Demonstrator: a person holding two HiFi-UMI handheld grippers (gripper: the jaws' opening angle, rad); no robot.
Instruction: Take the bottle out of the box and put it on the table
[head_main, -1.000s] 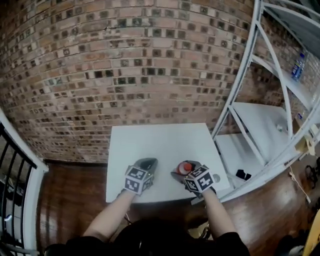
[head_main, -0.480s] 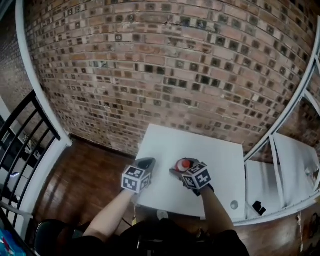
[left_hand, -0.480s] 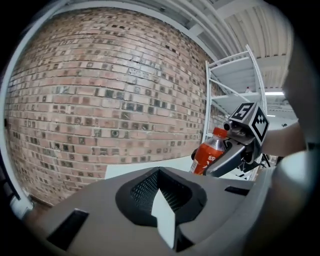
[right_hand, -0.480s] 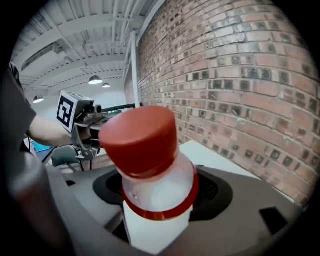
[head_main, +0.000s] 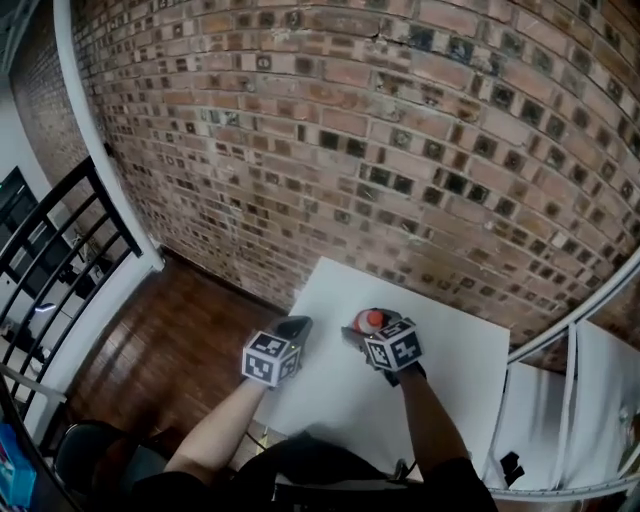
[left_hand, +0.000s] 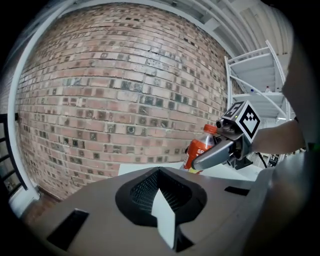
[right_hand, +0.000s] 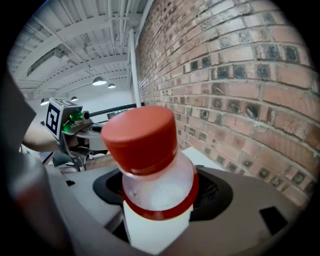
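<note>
The right gripper (head_main: 360, 332), just right of the head view's centre, has its jaws set wide and clamped around the red-capped bottle (head_main: 373, 319), over the white table (head_main: 455, 365). To its left, the left gripper (head_main: 292, 327) is closed and holds nothing

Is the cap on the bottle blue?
No, the clear plastic bottle has a round orange-red cap on top, seen close up in the right gripper view.
</note>
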